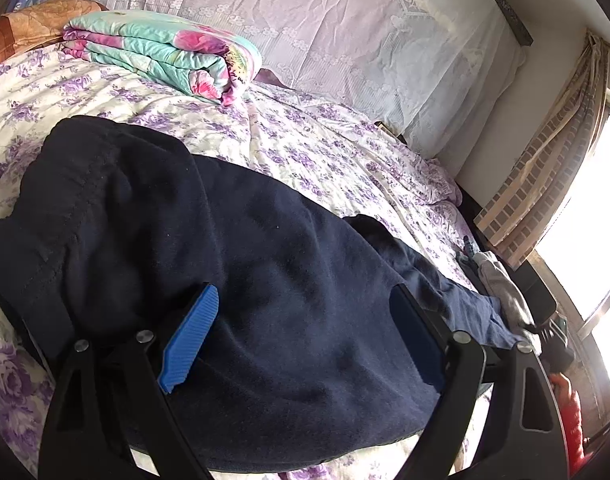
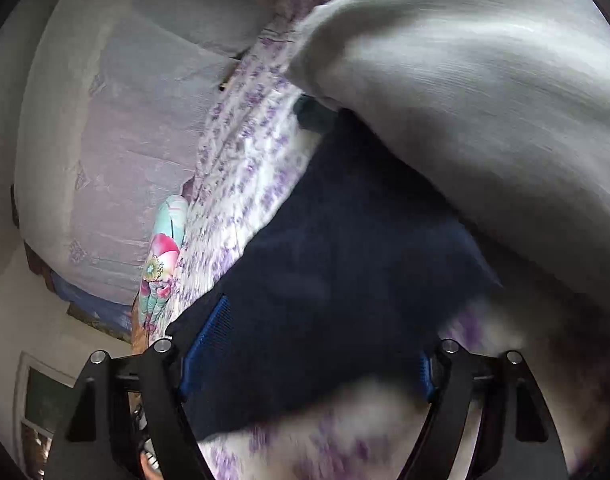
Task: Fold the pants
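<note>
1. Presently, the navy pants [image 1: 209, 240] lie spread on the bed [image 1: 325, 148], over a sheet printed with purple flowers; the waistband end is at the left of the left wrist view, and a leg trails off toward the lower right.
2. The left hand-held gripper [image 1: 303, 334] hangs over the middle of the pants with its jaws wide apart. The blue pads [image 1: 191, 338] stand on either side of the cloth below and pinch nothing.
3. The right hand-held gripper [image 2: 305, 344] also has its jaws apart. A fold of the pants [image 2: 337, 264] lies between them; whether the cloth touches the pads cannot be told, as the right wrist view is blurred.
4. A grey cloth [image 2: 485, 92] fills the upper right of the right wrist view and overlaps the edge of the pants.
5. A folded floral quilt [image 1: 161, 54] rests near the head of the bed, well apart from the pants.
6. A lace-covered headboard [image 1: 305, 20] runs behind the bed; a curtain [image 1: 553, 152] hangs by a bright window [image 1: 593, 216] at the right.
</note>
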Action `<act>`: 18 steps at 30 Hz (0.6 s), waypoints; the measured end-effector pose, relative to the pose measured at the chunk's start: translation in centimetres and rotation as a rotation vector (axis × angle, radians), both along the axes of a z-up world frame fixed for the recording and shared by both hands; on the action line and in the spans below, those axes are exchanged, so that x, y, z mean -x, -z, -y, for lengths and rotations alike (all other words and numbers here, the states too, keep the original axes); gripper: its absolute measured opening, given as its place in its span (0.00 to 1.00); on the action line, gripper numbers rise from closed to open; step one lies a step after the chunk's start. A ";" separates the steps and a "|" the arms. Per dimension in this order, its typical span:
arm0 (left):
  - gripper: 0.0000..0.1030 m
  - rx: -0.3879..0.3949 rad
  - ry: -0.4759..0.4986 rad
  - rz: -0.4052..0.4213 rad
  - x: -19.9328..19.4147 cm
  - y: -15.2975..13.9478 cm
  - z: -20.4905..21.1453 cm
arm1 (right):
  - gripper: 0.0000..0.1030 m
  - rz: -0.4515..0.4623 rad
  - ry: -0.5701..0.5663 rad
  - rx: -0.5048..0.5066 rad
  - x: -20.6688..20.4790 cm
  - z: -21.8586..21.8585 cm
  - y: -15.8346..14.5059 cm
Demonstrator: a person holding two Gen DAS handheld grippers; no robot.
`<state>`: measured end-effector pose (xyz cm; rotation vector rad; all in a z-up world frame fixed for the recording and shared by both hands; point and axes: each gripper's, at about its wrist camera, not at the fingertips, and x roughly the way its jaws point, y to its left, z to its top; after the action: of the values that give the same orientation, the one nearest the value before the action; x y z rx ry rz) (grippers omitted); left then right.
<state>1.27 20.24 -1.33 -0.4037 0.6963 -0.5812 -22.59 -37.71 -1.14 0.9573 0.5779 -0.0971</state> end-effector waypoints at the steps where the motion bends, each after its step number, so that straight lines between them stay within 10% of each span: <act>1: 0.82 -0.001 -0.002 -0.001 0.0 0.0 0.0 | 0.31 -0.014 0.003 0.031 -1.4 -0.1 0.0; 7: 0.82 -0.007 -0.031 -0.006 0.3 0.0 0.0 | 0.17 0.108 -0.041 0.250 -0.3 0.1 -6.9; 11: 0.82 -0.053 -0.047 -0.002 0.4 0.0 0.7 | 0.36 -0.205 -0.044 0.348 -0.1 1.2 -2.0; 15: 0.82 -0.078 -0.045 -0.001 0.5 -0.1 0.9 | 0.35 -0.003 0.117 0.280 4.9 3.4 -4.9; 18: 0.83 -0.075 -0.042 0.005 0.5 -0.1 0.8 | 0.38 0.059 0.240 0.490 6.1 2.0 -9.6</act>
<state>0.76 19.41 -1.23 -0.3458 0.7007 -0.5142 -28.70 -39.74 8.50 0.5449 0.3569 -0.4052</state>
